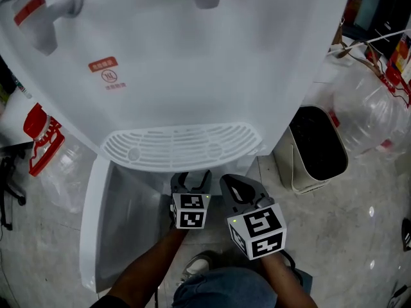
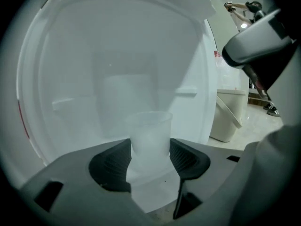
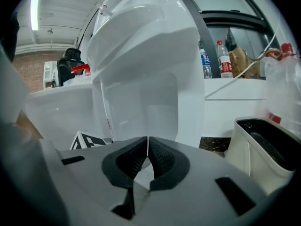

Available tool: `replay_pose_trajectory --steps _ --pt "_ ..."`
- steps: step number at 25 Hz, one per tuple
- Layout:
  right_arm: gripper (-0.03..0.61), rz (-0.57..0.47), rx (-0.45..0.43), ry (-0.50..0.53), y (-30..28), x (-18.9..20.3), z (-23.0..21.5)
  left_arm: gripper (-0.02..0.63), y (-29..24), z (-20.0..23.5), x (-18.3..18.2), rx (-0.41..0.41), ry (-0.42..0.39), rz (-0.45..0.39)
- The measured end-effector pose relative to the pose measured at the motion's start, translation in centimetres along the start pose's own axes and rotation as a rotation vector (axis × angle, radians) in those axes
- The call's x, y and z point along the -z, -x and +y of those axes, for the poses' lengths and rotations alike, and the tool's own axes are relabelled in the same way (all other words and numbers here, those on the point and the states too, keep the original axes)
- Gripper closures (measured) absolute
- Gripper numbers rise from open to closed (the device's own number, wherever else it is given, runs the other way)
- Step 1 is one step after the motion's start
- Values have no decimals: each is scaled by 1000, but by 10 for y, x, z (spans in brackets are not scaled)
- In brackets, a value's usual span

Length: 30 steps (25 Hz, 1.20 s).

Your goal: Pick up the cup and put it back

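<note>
Cup clamped between left gripper jaws, inside dispenser lower cabinet; right gripper jaws together, empty. Grasp looks done; putting back seems left to do

The cup stands between the left gripper's jaws, below the drip tray at the water dispenser's open lower compartment, with the right gripper just to its right and the bin farther right, beside the dispenser.

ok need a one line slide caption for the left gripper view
Left gripper closed on a translucent plastic cup, facing the white water dispenser and its open lower compartment.
</note>
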State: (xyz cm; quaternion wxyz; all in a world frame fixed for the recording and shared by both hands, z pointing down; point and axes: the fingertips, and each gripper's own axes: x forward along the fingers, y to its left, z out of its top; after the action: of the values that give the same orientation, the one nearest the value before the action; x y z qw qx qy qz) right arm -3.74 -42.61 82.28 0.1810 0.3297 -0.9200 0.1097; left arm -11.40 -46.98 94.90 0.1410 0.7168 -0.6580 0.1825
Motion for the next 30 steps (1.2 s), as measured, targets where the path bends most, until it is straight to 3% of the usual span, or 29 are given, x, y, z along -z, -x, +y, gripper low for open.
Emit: replay_pose_trajectory --steps 16,30 --pt "555 33 25 -20 -5 24 -13 356 -41 16 18 -37 -35 -17" --pt "555 35 36 -30 1 26 -16 353 -39 7 22 -2 -24 17"
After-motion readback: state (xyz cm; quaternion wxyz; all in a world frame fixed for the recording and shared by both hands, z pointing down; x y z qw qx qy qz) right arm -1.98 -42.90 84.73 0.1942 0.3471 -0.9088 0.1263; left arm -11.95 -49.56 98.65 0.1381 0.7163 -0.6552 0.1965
